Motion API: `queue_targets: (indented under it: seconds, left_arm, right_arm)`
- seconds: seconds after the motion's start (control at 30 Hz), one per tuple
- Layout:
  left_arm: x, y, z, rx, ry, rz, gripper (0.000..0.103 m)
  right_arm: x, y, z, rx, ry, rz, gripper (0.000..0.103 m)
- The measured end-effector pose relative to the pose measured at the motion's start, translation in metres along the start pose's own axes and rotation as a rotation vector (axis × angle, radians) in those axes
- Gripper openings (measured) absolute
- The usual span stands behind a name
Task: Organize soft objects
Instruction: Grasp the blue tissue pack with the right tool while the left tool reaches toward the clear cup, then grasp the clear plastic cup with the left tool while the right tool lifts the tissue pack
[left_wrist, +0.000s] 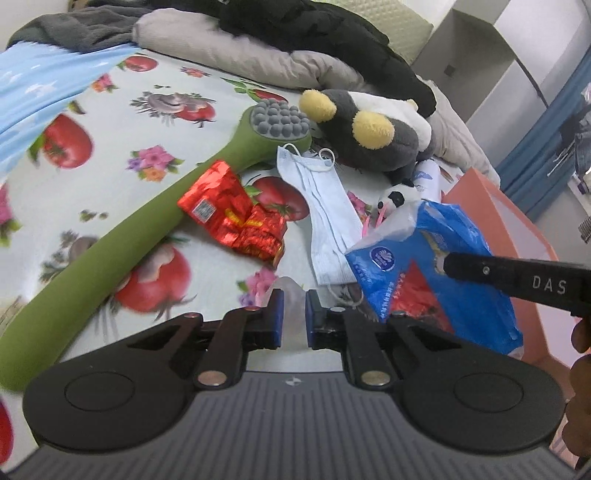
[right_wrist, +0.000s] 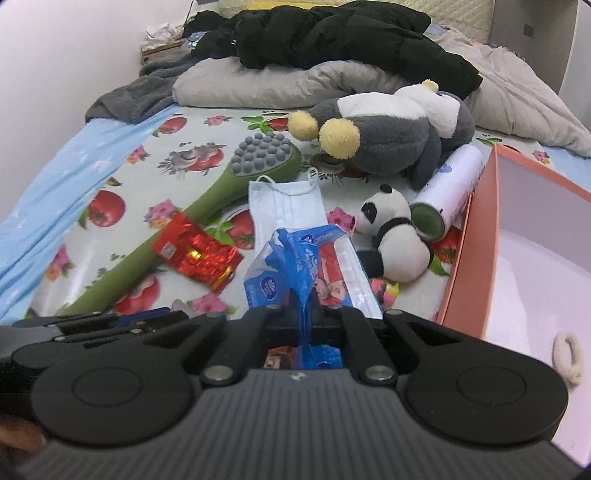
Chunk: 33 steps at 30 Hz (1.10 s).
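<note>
A bed (right_wrist: 122, 173) covered with a fruit-and-flower sheet fills both views, with a grey pillow (right_wrist: 266, 86) and black clothing (right_wrist: 332, 37) heaped at its far end. A pink box (right_wrist: 480, 229) with a white inside stands at the right edge of the bed; only a pale hair tie (right_wrist: 567, 356) is seen in it, so the sorting is judged to be barely begun.

The blue tissue pack (right_wrist: 295, 273) is clamped by its crumpled plastic wrapper between the closed jaws of the right gripper (right_wrist: 306, 314), and it appears lifted off the sheet, just left of the box. The left gripper (left_wrist: 294, 317) hangs low over the sheet with its blue pads (left_wrist: 277, 317) a little apart and nothing visibly gripped between them, though something pale and blurred shows in the gap.

Left on the sheet are the face mask (right_wrist: 286, 201), the small panda (right_wrist: 395, 236), the grey plush (right_wrist: 391, 136) with yellow feet, a red foil packet (right_wrist: 195, 253), a green massage brush (right_wrist: 221, 192) and a white roller (right_wrist: 450, 181) lying between the panda and the box. The pack is judged likely bound for the box. Most of the task is judged to remain, the soft items among these not yet being put away.
</note>
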<state>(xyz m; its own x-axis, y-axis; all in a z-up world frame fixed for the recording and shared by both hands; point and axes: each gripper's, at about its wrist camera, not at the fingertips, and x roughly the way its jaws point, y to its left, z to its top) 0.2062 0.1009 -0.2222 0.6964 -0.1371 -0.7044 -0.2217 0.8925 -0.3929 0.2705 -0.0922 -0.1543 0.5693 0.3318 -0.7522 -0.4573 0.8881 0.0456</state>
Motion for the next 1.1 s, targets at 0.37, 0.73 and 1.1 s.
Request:
queue_targets:
  seconds: [0.37,0.73,1.1]
  left_arm:
    - [-0.053,0.016,-0.041,-0.057,0.006,-0.004,0.014]
    - [-0.066,0.029,-0.061,-0.034,0.102,-0.066,0.016]
    - [-0.075,0.029,-0.051,0.149,0.127,-0.072,0.044]
  right_arm:
    - [-0.022,0.023,-0.050,0.093,0.062,0.045,0.005]
    - [-0.026,0.030,-0.085,0.142,0.107,0.094,0.012]
    - [-0.035,0.035,-0.096,0.072,0.016,0.046,0.038]
